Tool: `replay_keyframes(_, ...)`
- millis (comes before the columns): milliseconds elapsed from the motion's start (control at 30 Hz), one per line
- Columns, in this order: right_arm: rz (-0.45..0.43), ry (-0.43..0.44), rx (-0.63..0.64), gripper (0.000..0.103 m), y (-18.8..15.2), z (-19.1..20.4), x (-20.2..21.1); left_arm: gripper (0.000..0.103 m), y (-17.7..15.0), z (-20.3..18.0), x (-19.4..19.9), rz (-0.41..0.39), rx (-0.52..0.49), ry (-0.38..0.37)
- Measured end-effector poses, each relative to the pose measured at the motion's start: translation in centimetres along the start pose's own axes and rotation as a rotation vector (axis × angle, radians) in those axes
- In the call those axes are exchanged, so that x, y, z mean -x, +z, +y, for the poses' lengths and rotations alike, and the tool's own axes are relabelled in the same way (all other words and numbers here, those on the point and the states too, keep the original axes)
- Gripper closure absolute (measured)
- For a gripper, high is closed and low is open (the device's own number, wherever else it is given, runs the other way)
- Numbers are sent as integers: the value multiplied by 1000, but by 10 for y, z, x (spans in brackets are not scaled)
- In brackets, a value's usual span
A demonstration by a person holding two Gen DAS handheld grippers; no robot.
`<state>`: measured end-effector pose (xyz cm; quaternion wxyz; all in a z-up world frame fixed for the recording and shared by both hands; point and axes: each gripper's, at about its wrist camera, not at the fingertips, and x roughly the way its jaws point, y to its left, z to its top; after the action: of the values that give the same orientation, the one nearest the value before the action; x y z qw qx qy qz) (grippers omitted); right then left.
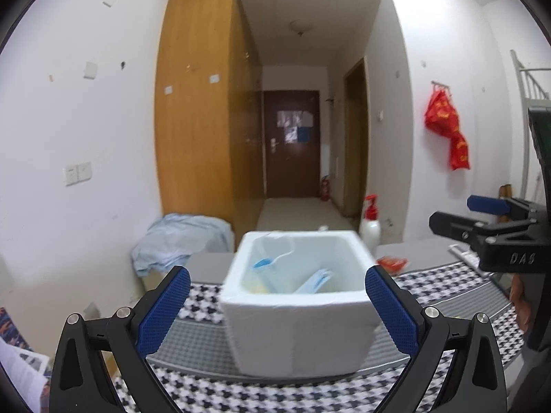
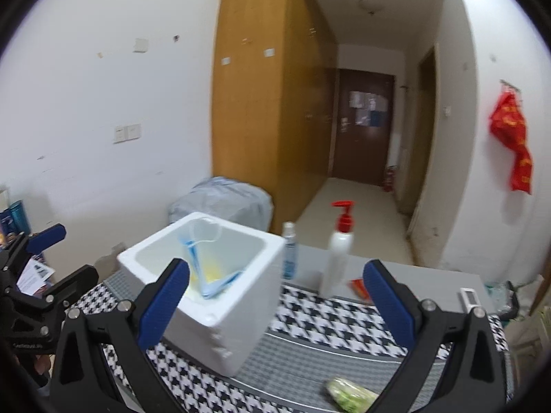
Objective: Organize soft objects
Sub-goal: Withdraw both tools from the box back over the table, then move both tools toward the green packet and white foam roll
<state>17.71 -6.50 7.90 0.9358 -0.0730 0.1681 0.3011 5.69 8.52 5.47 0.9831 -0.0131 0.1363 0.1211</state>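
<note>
A white foam box (image 1: 296,309) stands on the houndstooth cloth (image 1: 213,392), seen also as the foam box (image 2: 213,306) in the right wrist view. Inside lie light blue face masks (image 1: 311,282) over something yellow; the masks (image 2: 213,282) lean against the inner wall. My left gripper (image 1: 277,309) is open, its blue pads on either side of the box front, apart from it. My right gripper (image 2: 275,306) is open and empty, just right of the box. A green-white soft packet (image 2: 349,392) lies on the cloth near the right gripper's lower edge.
A white pump bottle (image 2: 339,258) with a red top and a small clear blue bottle (image 2: 288,254) stand behind the box. A red wrapper (image 1: 391,262) lies on the grey desk. A cloth-covered bundle (image 1: 179,241) sits on the floor by the wooden wardrobe (image 1: 203,103).
</note>
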Motion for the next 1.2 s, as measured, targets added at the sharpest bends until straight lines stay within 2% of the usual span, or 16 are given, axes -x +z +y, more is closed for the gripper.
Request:
replay_keyframes(167,-33,-73,-64,1,-9,-19,17,1,5,-22,0,-19,-19,-59)
replay_keyframes(300,-16,-106,-104,1,-16,-34,22,1,8,-41,3,-49,-46,-82)
replay_keyframes(433,-9,-126,-129,1,-24,-43,26,1,7,-50,2,-61,-20,-123)
replay_keyframes(567,-17,-156,-103,1,-31,-43,34,1,4,-59,3,-81,-19,-139)
replay_keyframes(733,-39,-141,-111,1,-40,-48,43,1,2,-67,2,-83,-11,-159)
replay_keyframes(1200,-29,-112,-173,0,-76,-65,47,1,-17,-90,1,-83,-16,-218)
